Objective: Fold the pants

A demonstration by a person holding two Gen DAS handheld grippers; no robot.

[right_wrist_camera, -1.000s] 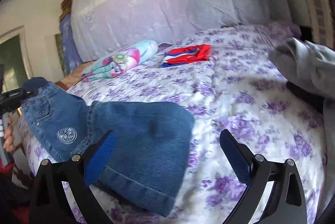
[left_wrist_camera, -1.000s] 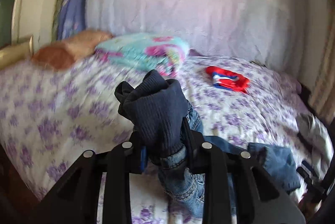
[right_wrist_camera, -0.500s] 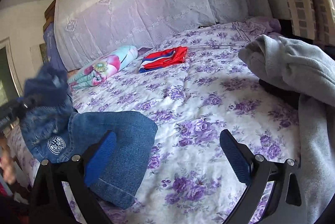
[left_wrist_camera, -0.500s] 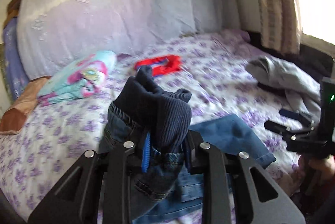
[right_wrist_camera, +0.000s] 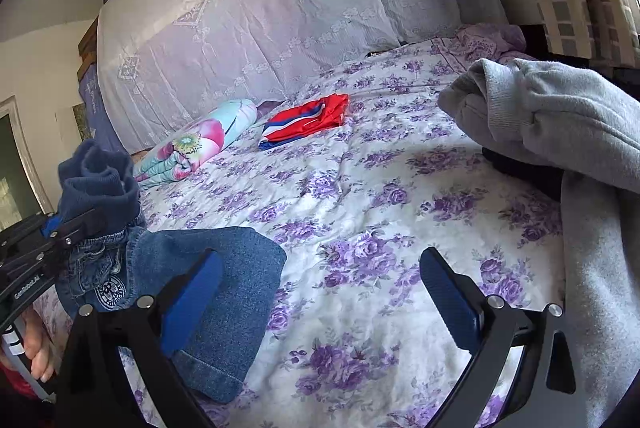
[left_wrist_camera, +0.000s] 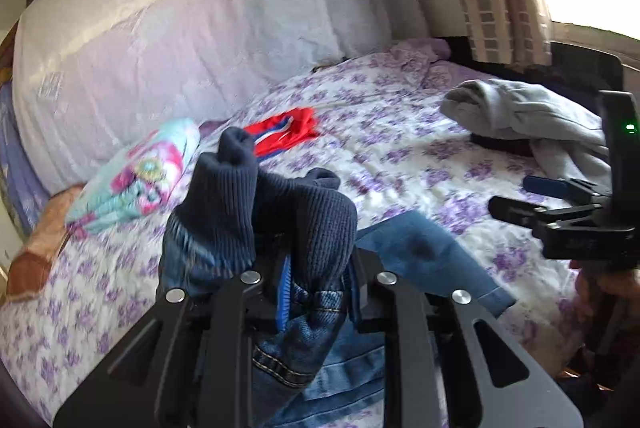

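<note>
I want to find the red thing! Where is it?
Look at the flowery purple bed, far end by the white lace cover. The red shorts lie flat beside a rolled pastel blanket. Only they are bright red with blue-white stripes.

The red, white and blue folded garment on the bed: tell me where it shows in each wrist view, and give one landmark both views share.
Left wrist view: the red, white and blue folded garment lies left of centre on the bedspread, above the left hand-held gripper.
Right wrist view: it lies just left of centre in the upper half.
Shared landmark: the turquoise and pink floral rolled blanket, immediately left of the garment in both.
</note>
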